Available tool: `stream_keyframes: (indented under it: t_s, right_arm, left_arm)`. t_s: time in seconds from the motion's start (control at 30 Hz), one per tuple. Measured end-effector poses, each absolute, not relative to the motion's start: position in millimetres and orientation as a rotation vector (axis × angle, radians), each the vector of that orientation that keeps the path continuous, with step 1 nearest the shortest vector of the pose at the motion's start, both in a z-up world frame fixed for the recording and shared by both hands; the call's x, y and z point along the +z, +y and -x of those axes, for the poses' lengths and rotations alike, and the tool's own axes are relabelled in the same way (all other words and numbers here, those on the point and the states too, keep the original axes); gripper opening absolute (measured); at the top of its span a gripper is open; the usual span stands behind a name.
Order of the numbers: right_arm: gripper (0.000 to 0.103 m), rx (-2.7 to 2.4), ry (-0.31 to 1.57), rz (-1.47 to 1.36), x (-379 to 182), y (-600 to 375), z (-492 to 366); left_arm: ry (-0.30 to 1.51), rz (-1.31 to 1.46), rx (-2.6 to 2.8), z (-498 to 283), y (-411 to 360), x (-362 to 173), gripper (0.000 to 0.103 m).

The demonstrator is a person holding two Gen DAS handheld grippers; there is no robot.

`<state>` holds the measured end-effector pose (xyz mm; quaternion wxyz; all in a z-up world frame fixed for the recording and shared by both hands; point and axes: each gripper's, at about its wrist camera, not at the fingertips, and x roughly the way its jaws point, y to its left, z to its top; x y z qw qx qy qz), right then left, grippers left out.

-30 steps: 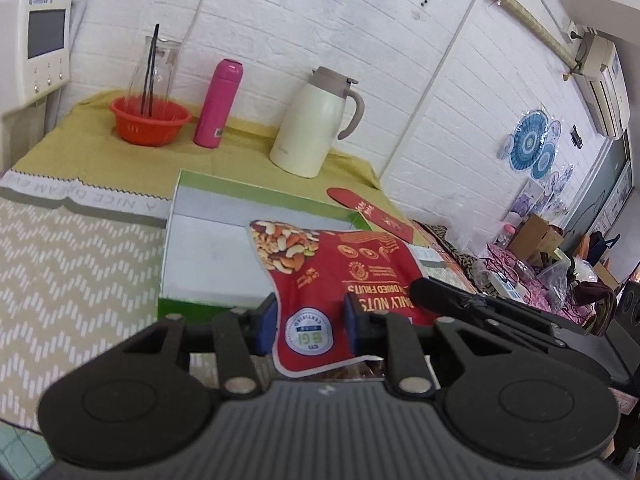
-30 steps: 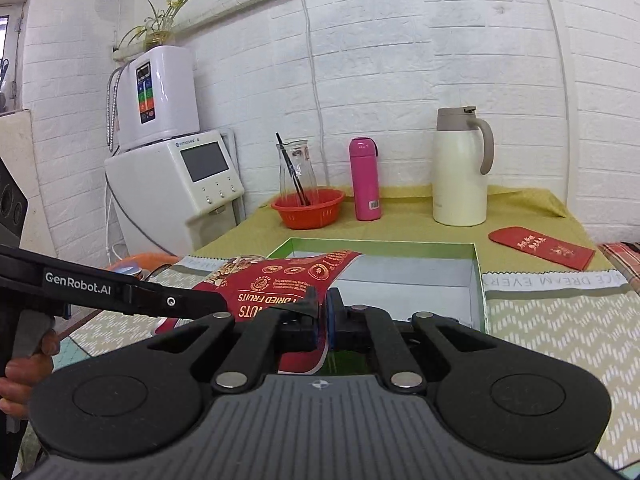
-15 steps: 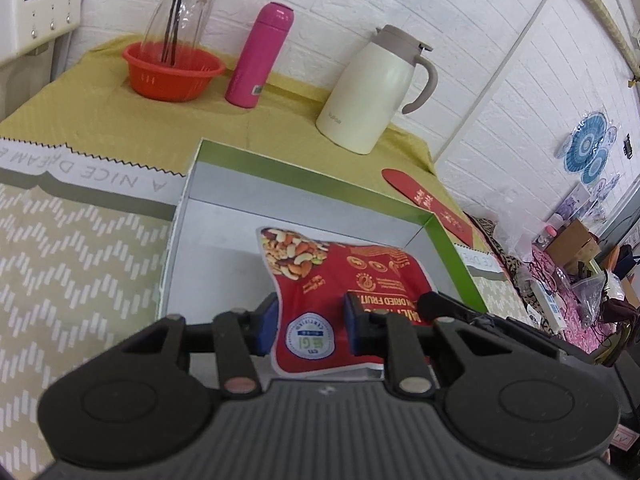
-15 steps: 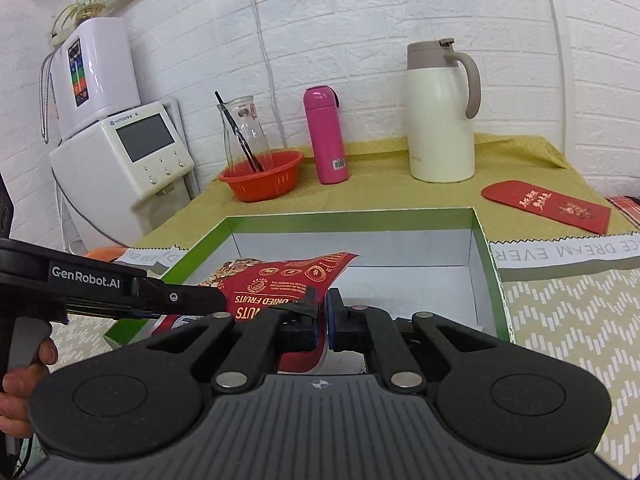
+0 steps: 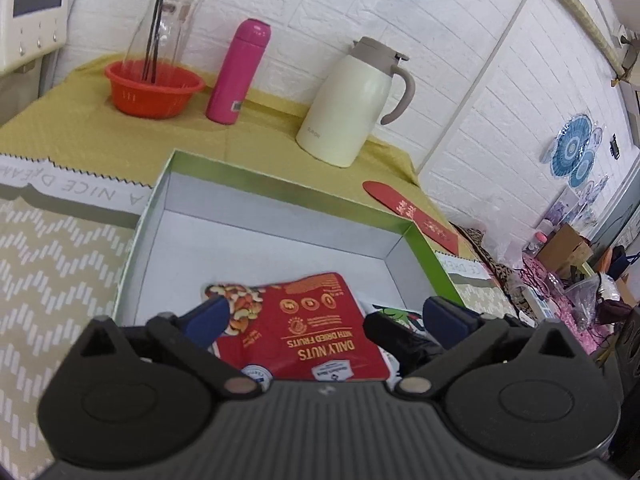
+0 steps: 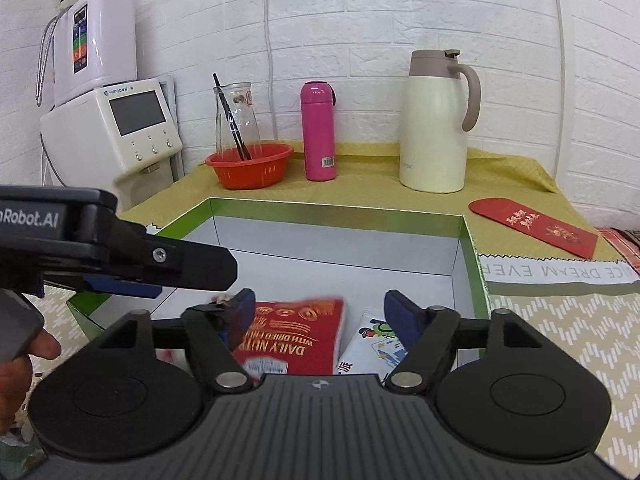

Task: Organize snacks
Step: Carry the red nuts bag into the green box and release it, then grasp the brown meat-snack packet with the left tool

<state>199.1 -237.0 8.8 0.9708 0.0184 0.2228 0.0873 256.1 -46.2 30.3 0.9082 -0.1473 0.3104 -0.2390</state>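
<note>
Both grippers, left gripper (image 5: 326,316) and right gripper (image 6: 316,312), just opened wide, empty; nut bag (image 5: 308,328) lies in box (image 5: 280,196) near edge. Likely light, limp, slick: pinch the seam.

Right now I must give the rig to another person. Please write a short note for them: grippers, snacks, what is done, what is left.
Left gripper: open, jaws have just been opening, holds nothing.
Right gripper: open, just released too.
Red nut pouch: lies flat in the green box, near its front.
White snack packet: in the box, beside the pouch.
Done: pouch placed.
Left: draw both grippers back; no other loose snacks are in view.
</note>
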Motion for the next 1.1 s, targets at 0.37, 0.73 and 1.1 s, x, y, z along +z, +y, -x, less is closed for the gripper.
stream_keyframes:
  t_s: [0.37, 0.73, 1.1]
  right_arm:
    - [0.103, 0.177, 0.424, -0.064, 23, -245, -173]
    - [0.103, 0.231, 0.394, -0.043, 43, -247, -108]
    - [0.103, 0.284, 0.471, -0.088, 8, -247, -35]
  left_arm:
    - [0.585, 0.241, -0.436, -224, -39, 52, 0.102]
    - [0.582, 0.202, -0.431, -149, -31, 67, 0.102]
    - [0.628, 0.281, -0.45, -83, -4, 31, 0.102]
